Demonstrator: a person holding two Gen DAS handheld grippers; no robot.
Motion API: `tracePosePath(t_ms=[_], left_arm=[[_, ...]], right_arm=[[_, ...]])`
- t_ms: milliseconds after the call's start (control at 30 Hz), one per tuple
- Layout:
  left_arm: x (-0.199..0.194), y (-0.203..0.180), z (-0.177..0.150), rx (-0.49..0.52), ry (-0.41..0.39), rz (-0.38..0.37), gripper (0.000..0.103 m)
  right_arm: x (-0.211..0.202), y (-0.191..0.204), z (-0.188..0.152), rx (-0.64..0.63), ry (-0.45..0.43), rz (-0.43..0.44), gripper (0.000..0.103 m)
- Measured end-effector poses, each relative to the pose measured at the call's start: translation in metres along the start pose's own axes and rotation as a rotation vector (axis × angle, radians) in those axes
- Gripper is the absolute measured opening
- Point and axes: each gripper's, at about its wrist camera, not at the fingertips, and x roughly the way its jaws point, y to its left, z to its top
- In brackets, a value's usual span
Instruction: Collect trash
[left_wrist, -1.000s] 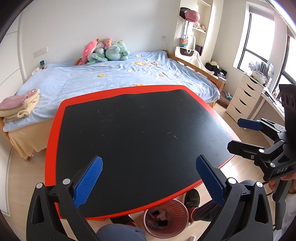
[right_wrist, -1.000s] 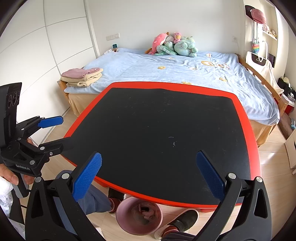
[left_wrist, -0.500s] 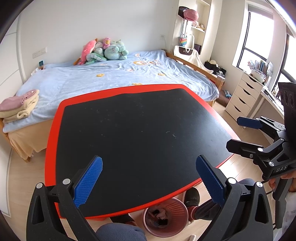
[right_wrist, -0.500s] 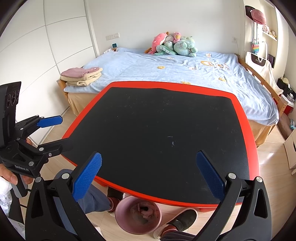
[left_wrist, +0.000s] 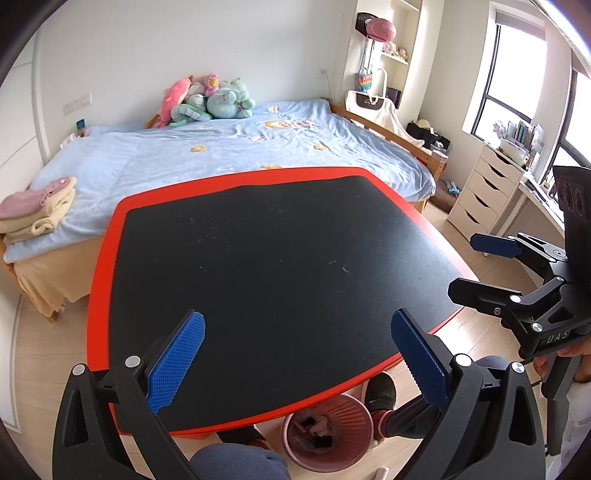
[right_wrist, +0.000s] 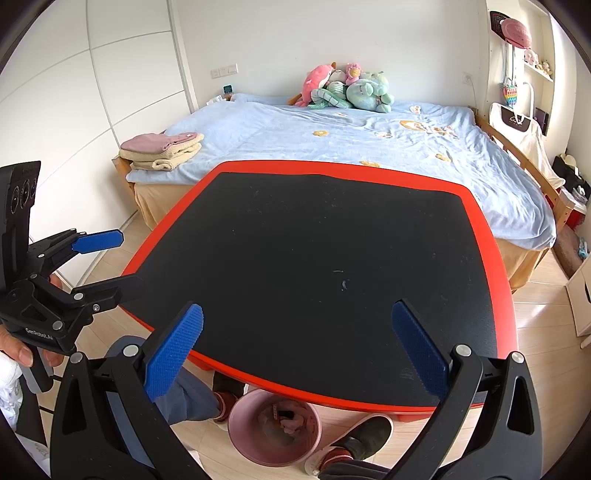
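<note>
Nearest me, under the table edge, the pink bin (left_wrist: 327, 432) sits on the floor with scraps already in it, and both the left gripper (left_wrist: 295, 363) and right gripper (right_wrist: 297, 356) hover with fingers wide apart, holding nothing. Beyond them the black table (left_wrist: 258, 266) shows only faint specks, so I judge collecting nearly done; I scan slowly toward the bed (left_wrist: 221, 155) before committing either gripper.
</note>
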Motion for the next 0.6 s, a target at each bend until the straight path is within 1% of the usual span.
tracePosePath(t_ms=[467,600], left_arm=[[0.0038,-0.0008,0.0007,0.012,0.014,0.0,0.097],[0.0056,0.0004,0.0011,0.001,0.016,-0.001,0.097]], right_arm=[[0.0015,-0.0034,-0.0038,0.002,0.005,-0.002,0.1],[0.0019,-0.0035,-0.0043,0.003,0.007,-0.002,0.1]])
